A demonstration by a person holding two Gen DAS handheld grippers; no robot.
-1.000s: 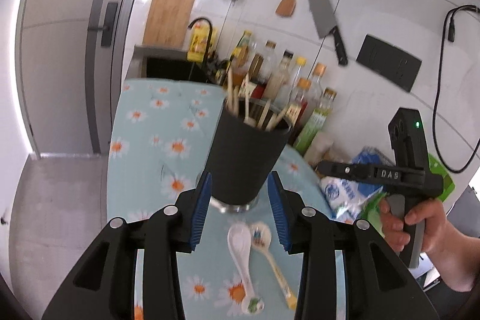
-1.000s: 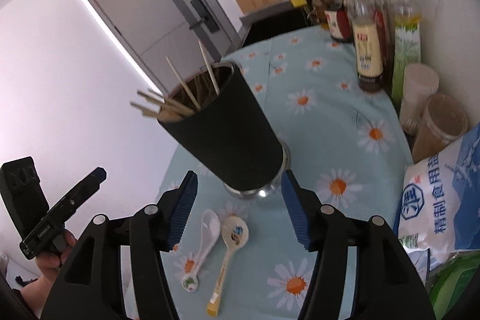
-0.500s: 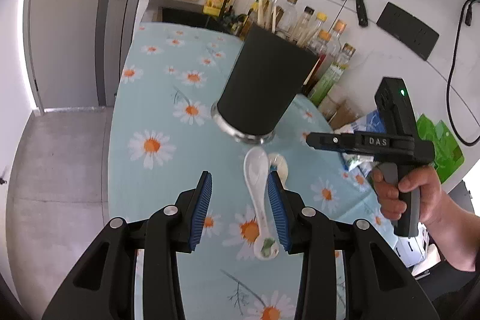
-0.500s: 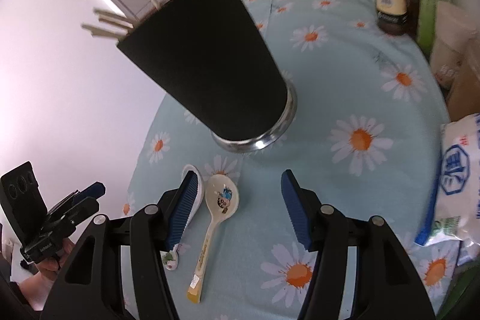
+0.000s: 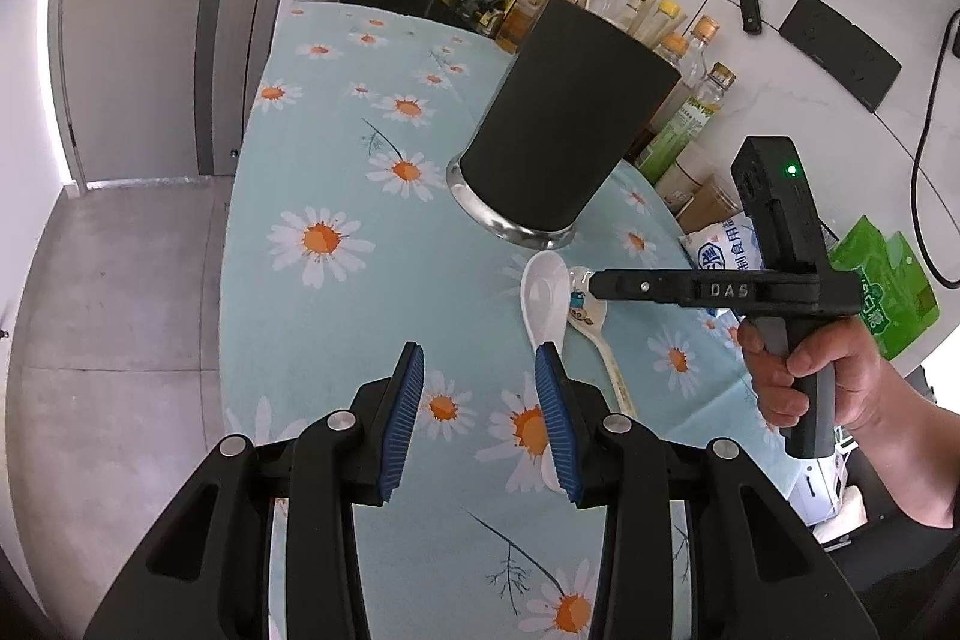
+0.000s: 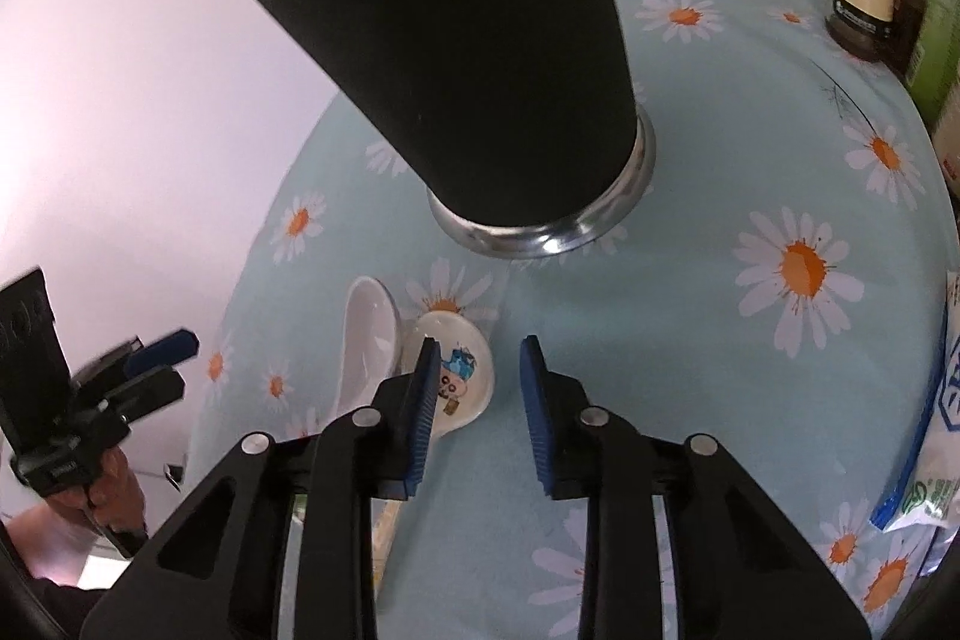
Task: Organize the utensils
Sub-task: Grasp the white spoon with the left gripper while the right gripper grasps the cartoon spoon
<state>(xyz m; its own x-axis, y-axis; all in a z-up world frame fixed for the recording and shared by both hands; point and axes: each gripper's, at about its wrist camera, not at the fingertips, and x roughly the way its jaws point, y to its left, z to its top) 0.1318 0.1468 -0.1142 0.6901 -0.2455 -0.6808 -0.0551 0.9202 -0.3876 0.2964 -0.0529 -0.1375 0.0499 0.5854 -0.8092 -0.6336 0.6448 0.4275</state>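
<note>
My left gripper [image 5: 478,415]: jaws apart, empty. My right gripper [image 6: 477,400]: closing, nothing between. White spoon [image 5: 545,293] and painted spoon [image 6: 457,377] lie touching beside the black holder [image 5: 561,128], near the tablecloth's [image 5: 336,316] edge.

1. The black utensil holder [image 5: 564,124] stands upright on a shiny metal base on the daisy-print tablecloth [image 5: 336,148]. Pale wooden chopsticks [image 5: 651,22] stick out of its top.
2. The plain white spoon [image 5: 545,289] lies flat on the cloth, close in front of the holder base, with its bowl facing up and toward the holder.
3. The cartoon-printed spoon [image 6: 459,370] lies just beside the white one, almost parallel. Its bowl is also near the holder and its cream handle [image 5: 615,367] runs away from it.
</note>
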